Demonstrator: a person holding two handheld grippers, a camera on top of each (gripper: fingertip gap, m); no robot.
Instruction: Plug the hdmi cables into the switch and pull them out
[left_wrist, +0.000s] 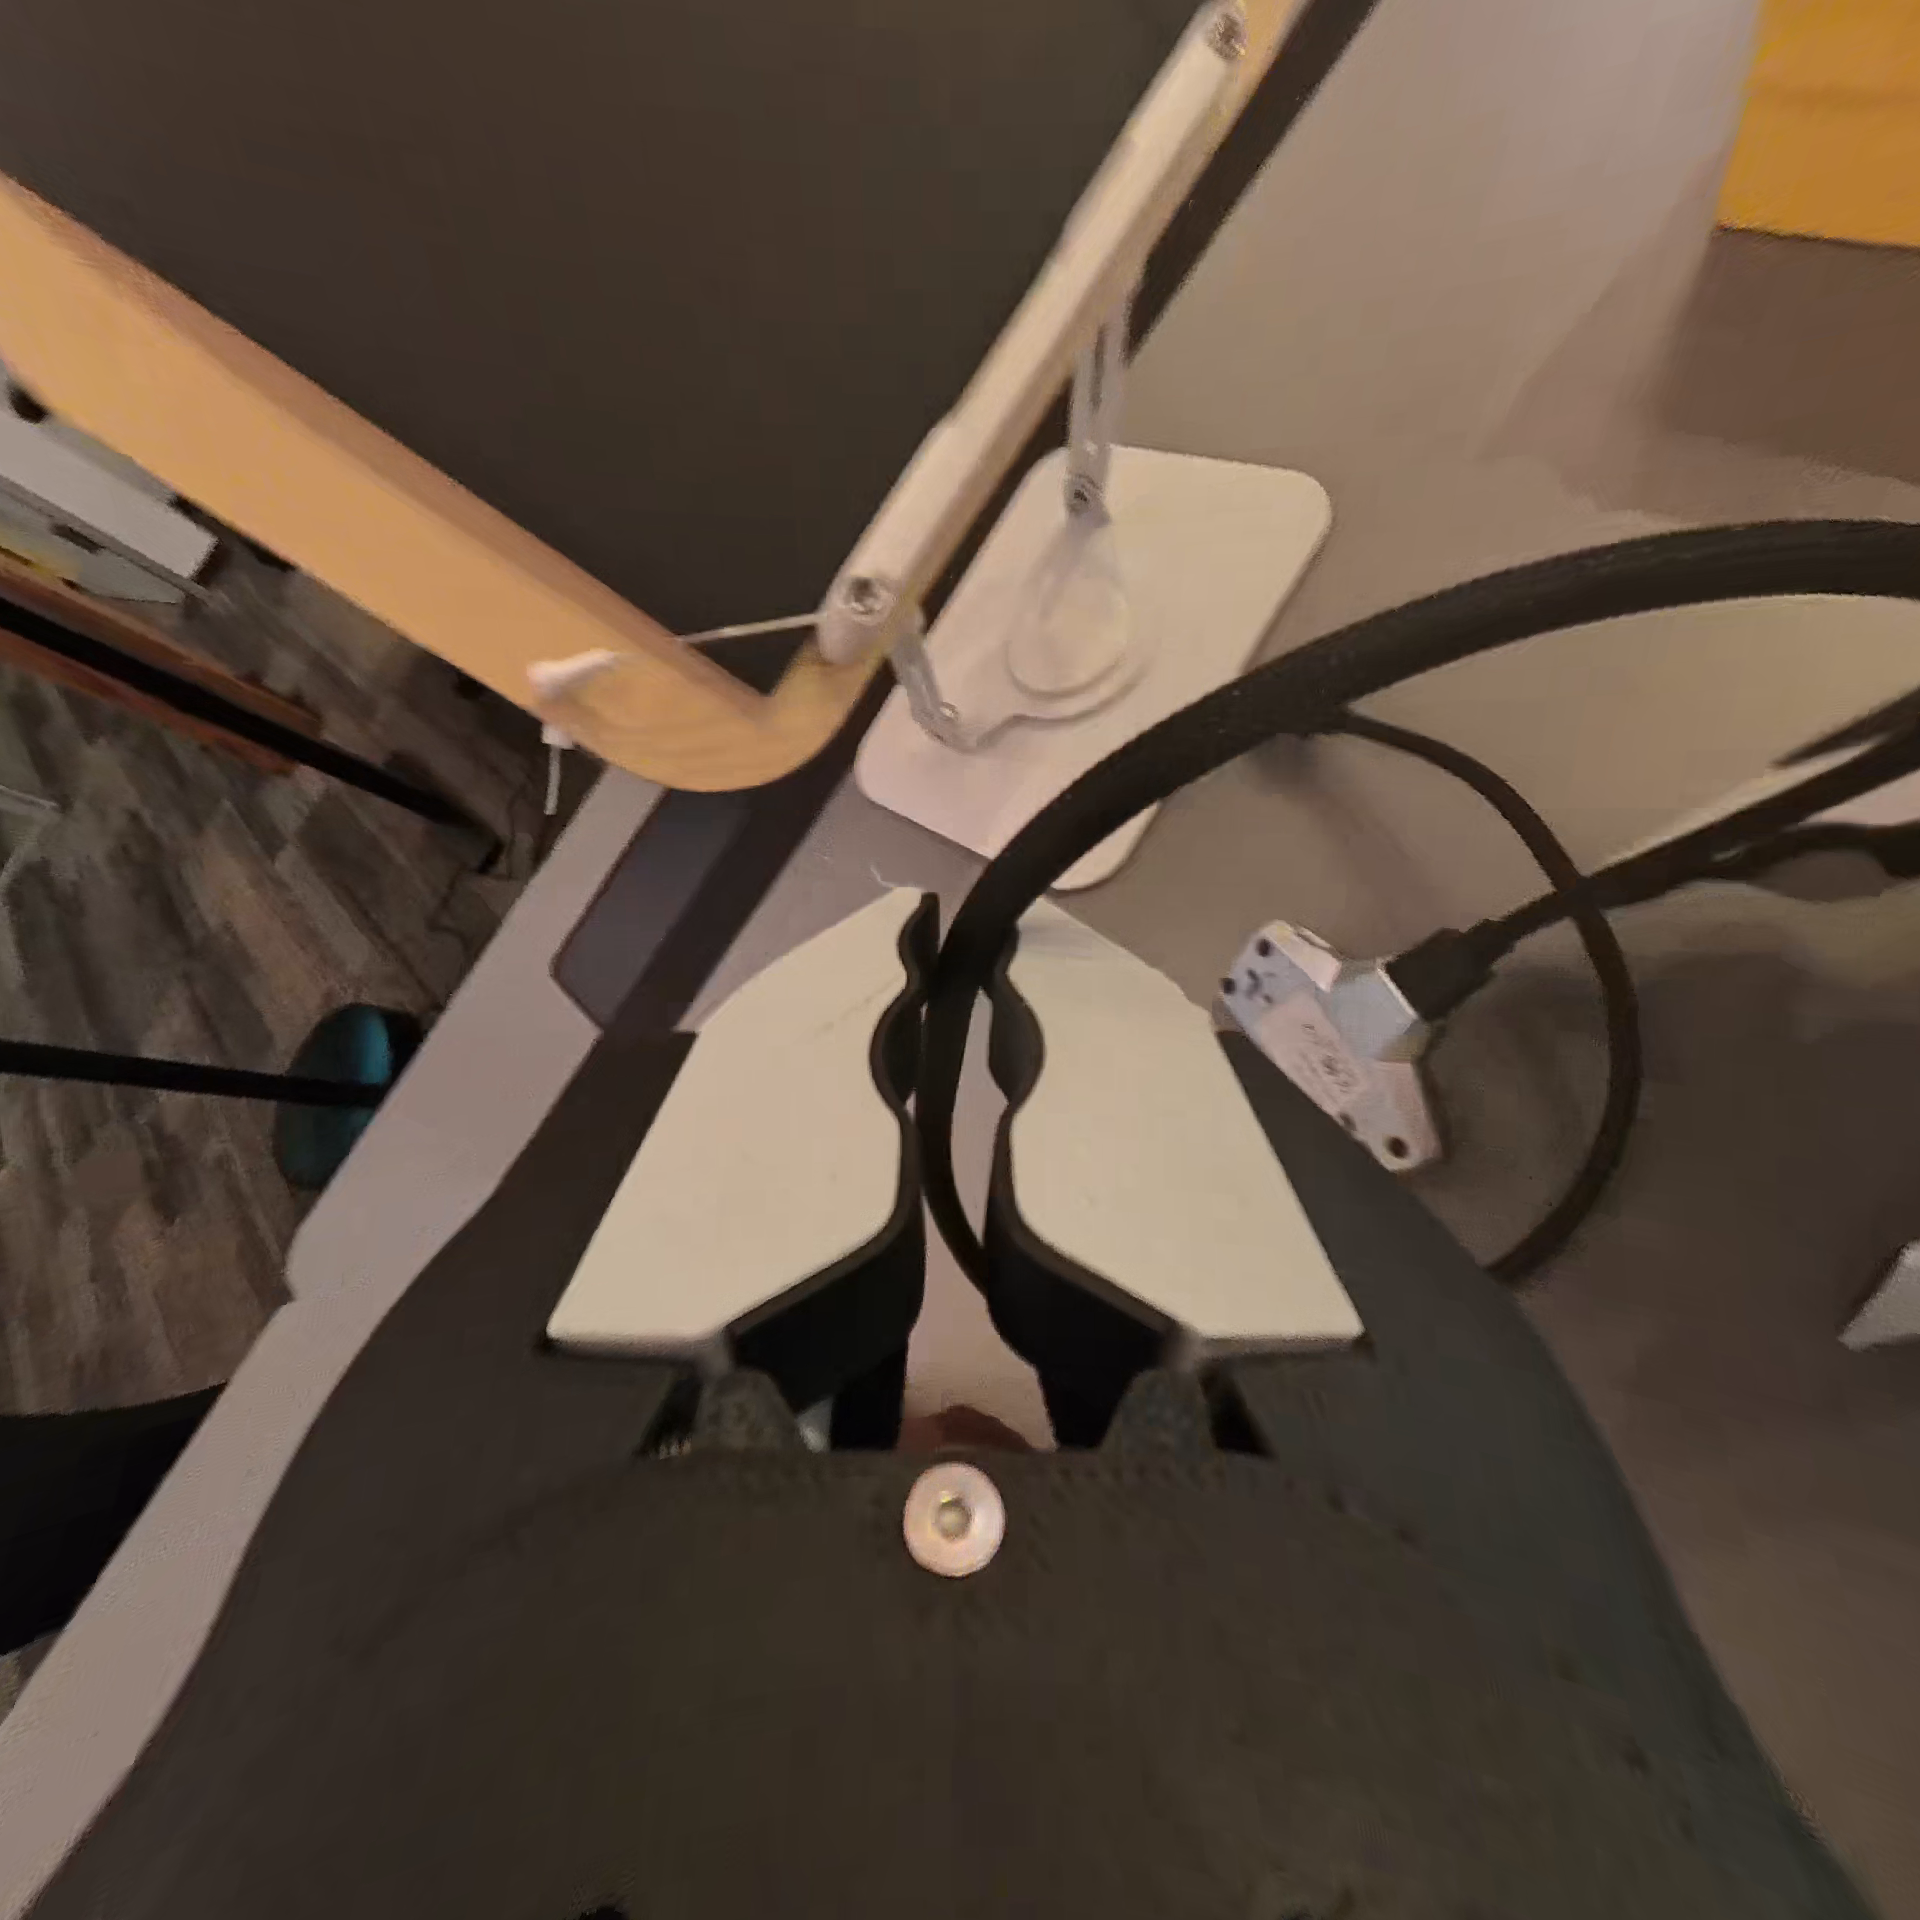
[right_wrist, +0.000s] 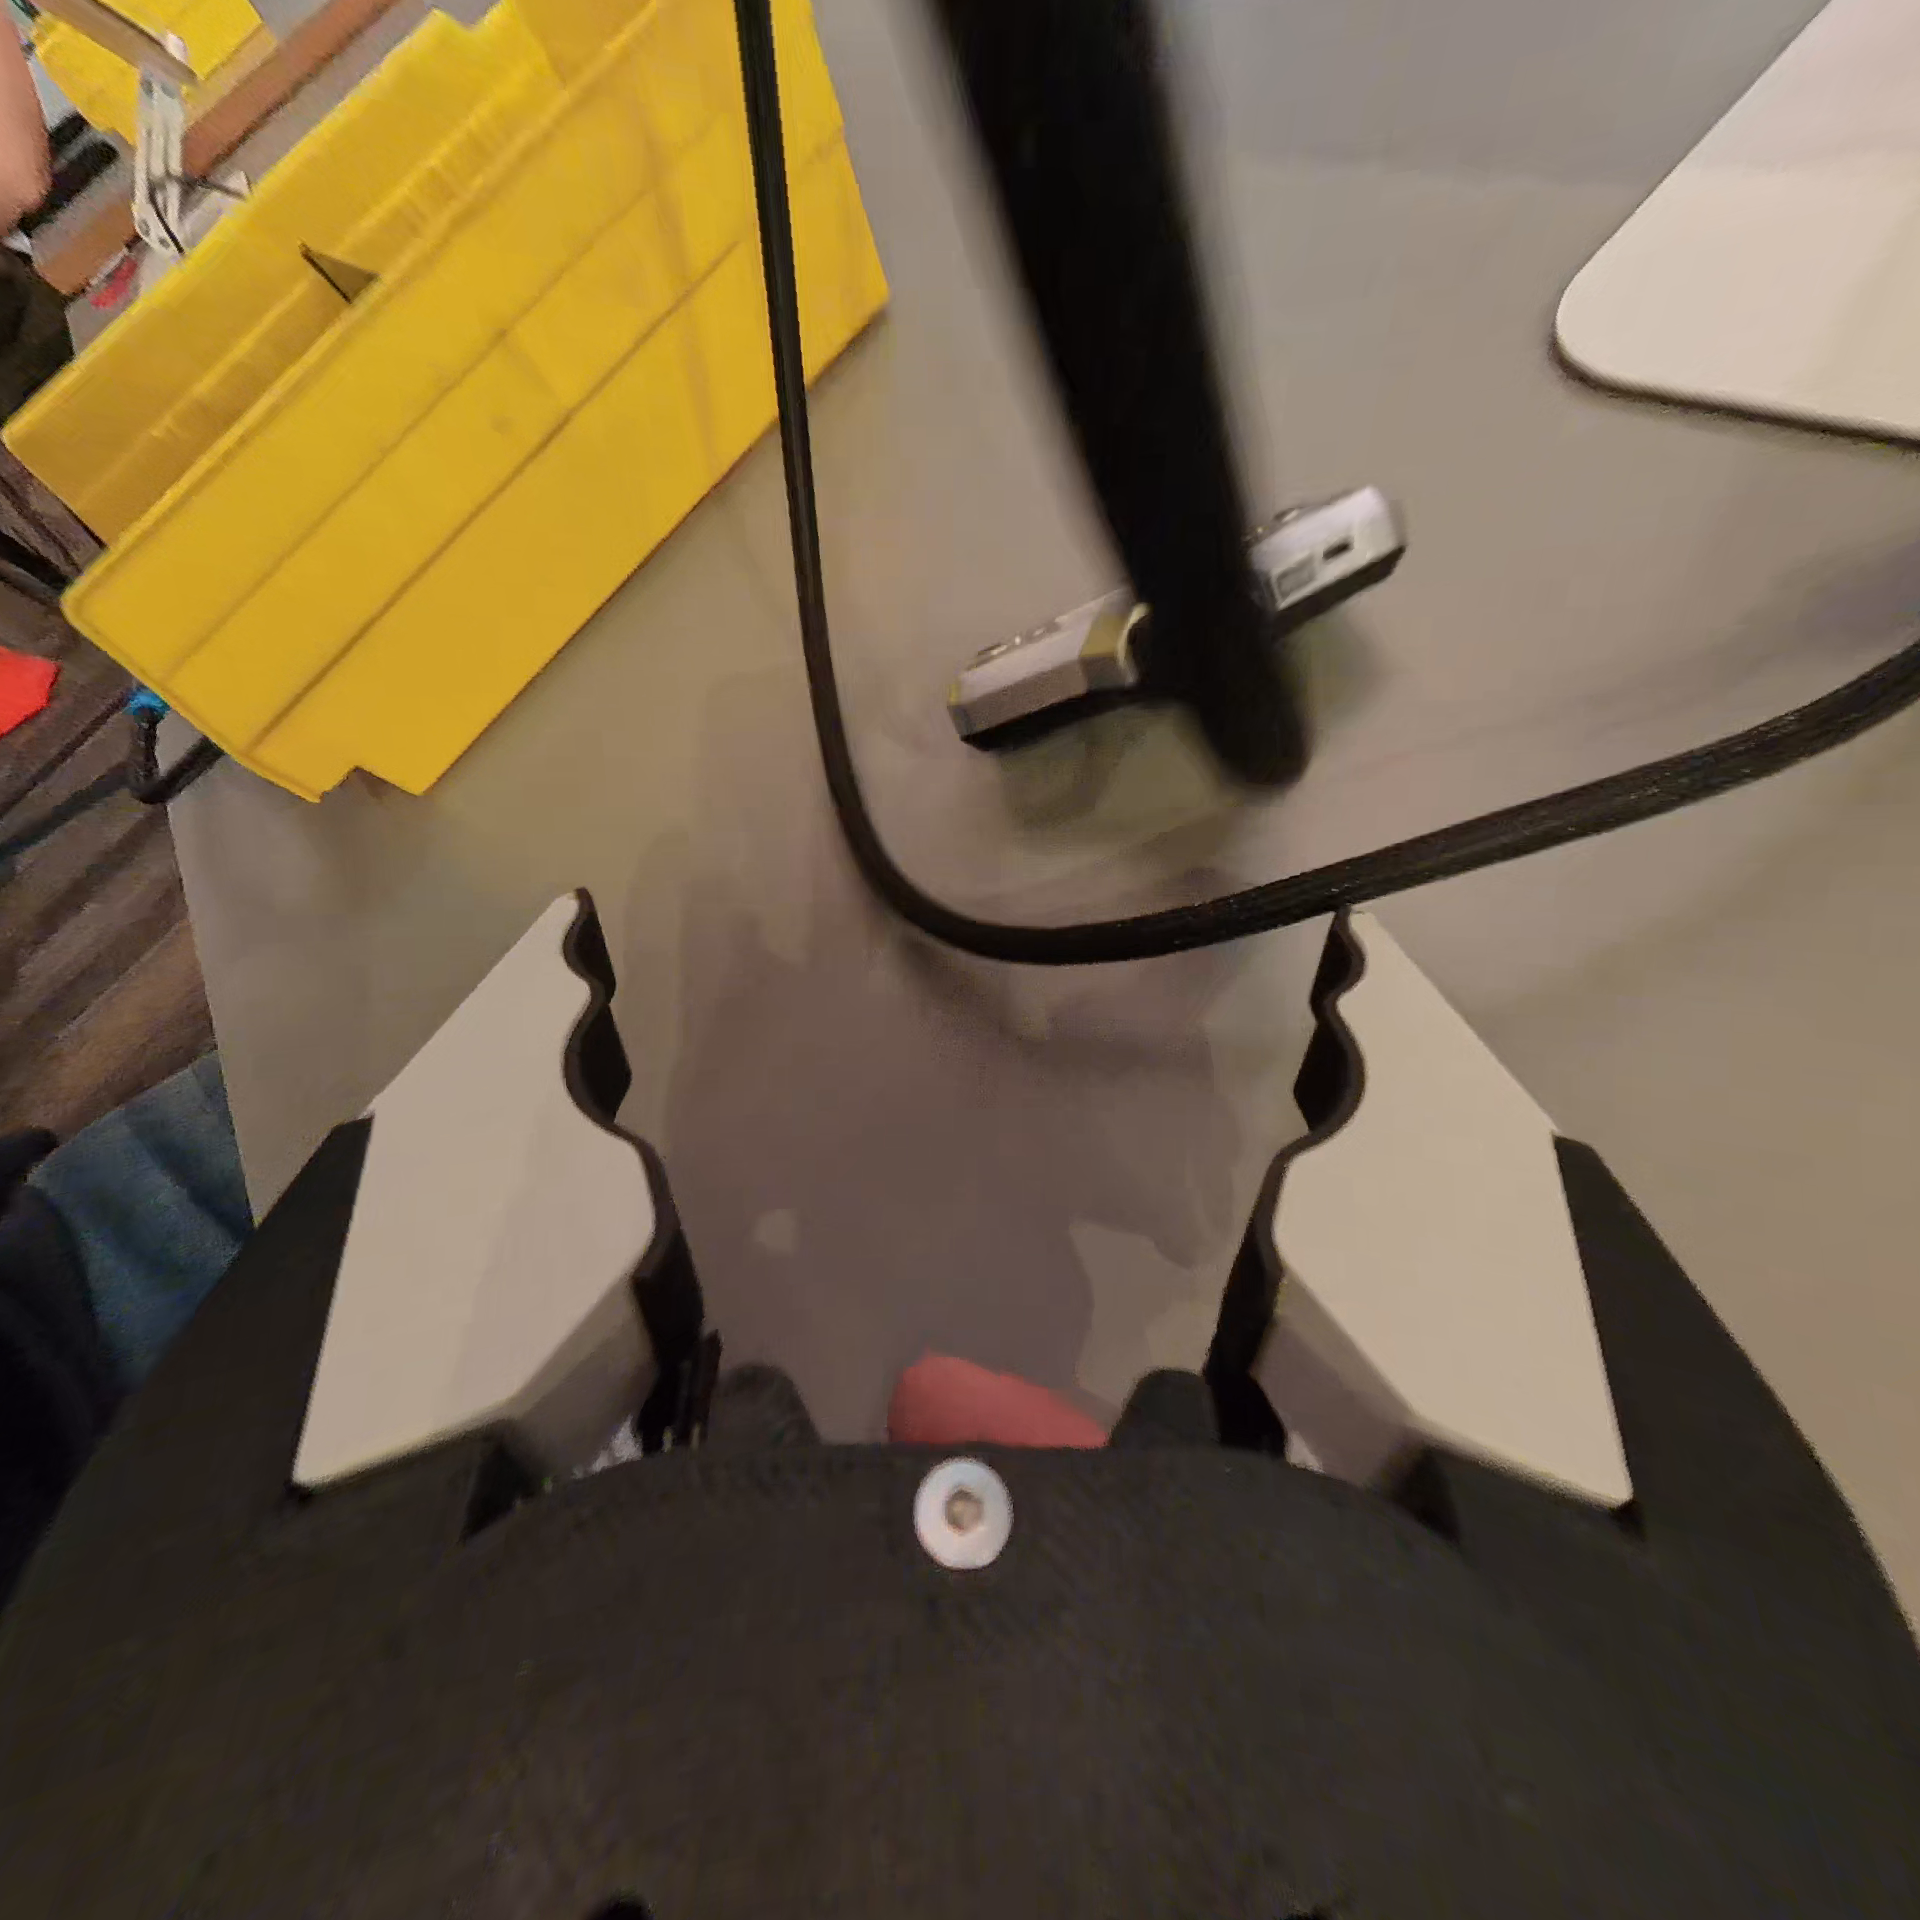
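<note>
My left gripper (left_wrist: 951, 977) is shut on a black braided HDMI cable (left_wrist: 1299, 665), which arcs up and off to the right. The silver switch (left_wrist: 1340, 1039) lies on the grey table to the right of it, with another black cable (left_wrist: 1455, 951) plugged into its far side. In the right wrist view, my right gripper (right_wrist: 961, 935) is open and empty above the table. The switch (right_wrist: 1049, 675) lies ahead of it, partly hidden by a blurred thick black cable (right_wrist: 1143, 416). A thinner black cable (right_wrist: 1039, 948) curves across the table between the fingertips and the switch.
A white lamp base (left_wrist: 1174, 582) and its white arm (left_wrist: 1039, 364) stand beyond the left gripper, with a wooden chair back (left_wrist: 312, 499) off the table's left edge. Yellow bins (right_wrist: 436, 395) sit at the far left. A white pad (right_wrist: 1766, 260) lies at the far right. My right fingertips sit around 20 cm from my left ones.
</note>
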